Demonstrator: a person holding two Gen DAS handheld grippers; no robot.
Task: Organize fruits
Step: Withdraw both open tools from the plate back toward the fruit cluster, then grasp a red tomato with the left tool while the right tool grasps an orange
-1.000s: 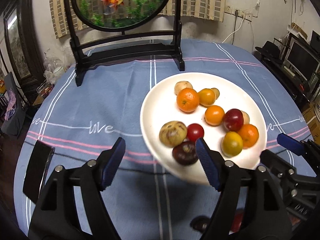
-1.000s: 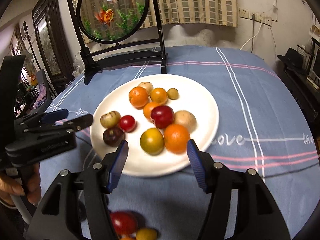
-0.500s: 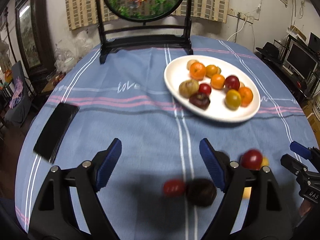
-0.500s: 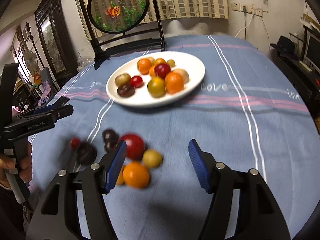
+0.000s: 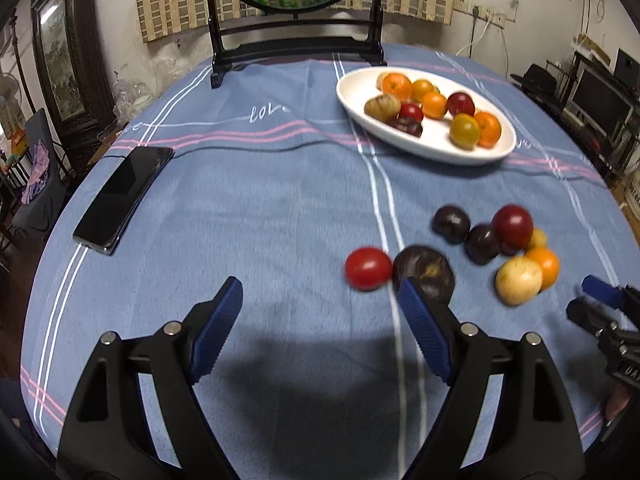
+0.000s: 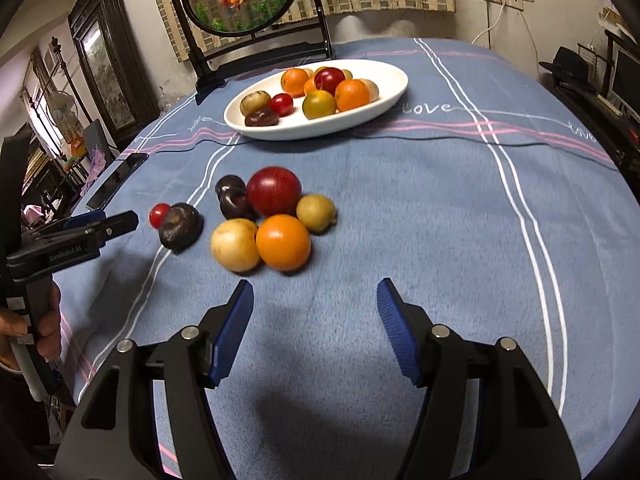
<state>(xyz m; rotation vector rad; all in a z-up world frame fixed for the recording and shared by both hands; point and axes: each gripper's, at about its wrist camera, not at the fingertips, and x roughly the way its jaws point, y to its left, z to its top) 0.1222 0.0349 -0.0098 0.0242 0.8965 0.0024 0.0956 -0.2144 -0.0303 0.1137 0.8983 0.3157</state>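
Observation:
A white oval plate point(image 5: 492, 151) point(image 6: 384, 94) holding several fruits stands at the far side of the table. Several loose fruits lie on the blue cloth nearer me: a small red tomato point(image 5: 368, 268) point(image 6: 159, 214), a dark wrinkled fruit point(image 5: 425, 272) point(image 6: 181, 226), a large red fruit point(image 5: 513, 225) point(image 6: 274, 191), an orange point(image 5: 543, 266) point(image 6: 283, 242), a pale yellow fruit point(image 5: 518, 280) point(image 6: 235, 245), and two dark plums point(image 6: 232, 198). My left gripper point(image 5: 320, 322) is open and empty, just short of the tomato. My right gripper point(image 6: 316, 322) is open and empty, just short of the orange.
A black phone point(image 5: 124, 194) lies on the cloth at the left. A round fish picture on a black stand point(image 5: 296, 36) point(image 6: 256, 40) stands at the back. The table's edge curves close on both sides. A hand point(image 6: 24, 332) holds the left gripper.
Both grippers have pulled back from the plate toward the near edge of the table. The loose fruits on the cloth have come into view ahead of them. Both stay open.

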